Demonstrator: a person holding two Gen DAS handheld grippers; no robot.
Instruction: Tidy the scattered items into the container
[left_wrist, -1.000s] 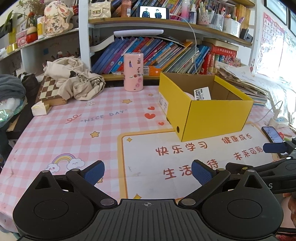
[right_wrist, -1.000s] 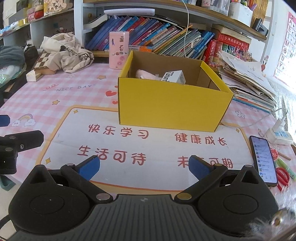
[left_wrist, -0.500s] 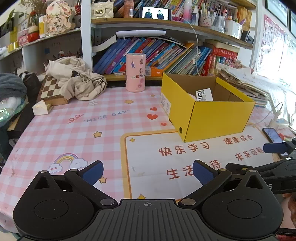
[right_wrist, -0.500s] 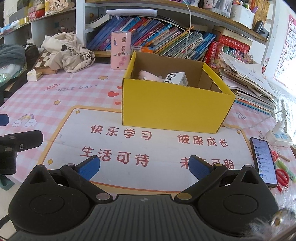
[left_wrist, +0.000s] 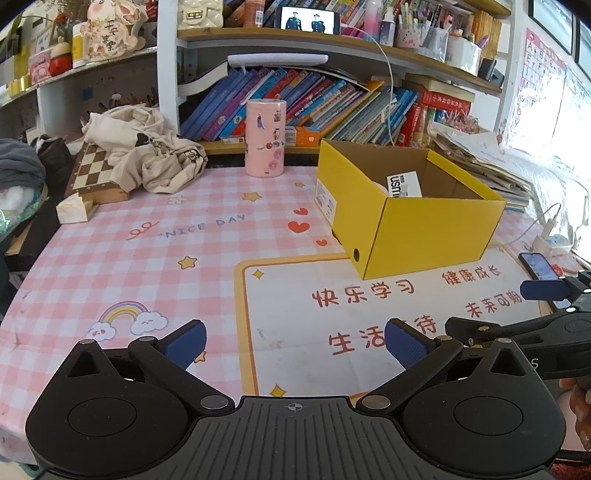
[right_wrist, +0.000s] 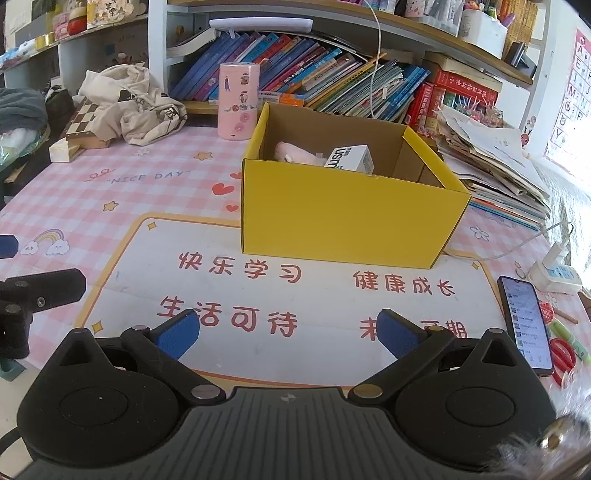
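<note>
Both hand-held grippers, left (left_wrist: 293, 341) and right (right_wrist: 288, 332), are drawing slightly back from the yellow box (right_wrist: 347, 218), jaws wide and empty; the white carton (right_wrist: 349, 158) and pink item (right_wrist: 295, 152) are lying inside it, suggesting tidying is nearly finished.

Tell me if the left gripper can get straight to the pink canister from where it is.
Probably yes. The left gripper is open and empty, and bare tablecloth lies between it and the pink canister; the yellow box sits off to the right.

Phone (right_wrist: 526, 325) beside scissors (right_wrist: 563, 356) (right edge), chessboard (left_wrist: 94, 171).
</note>
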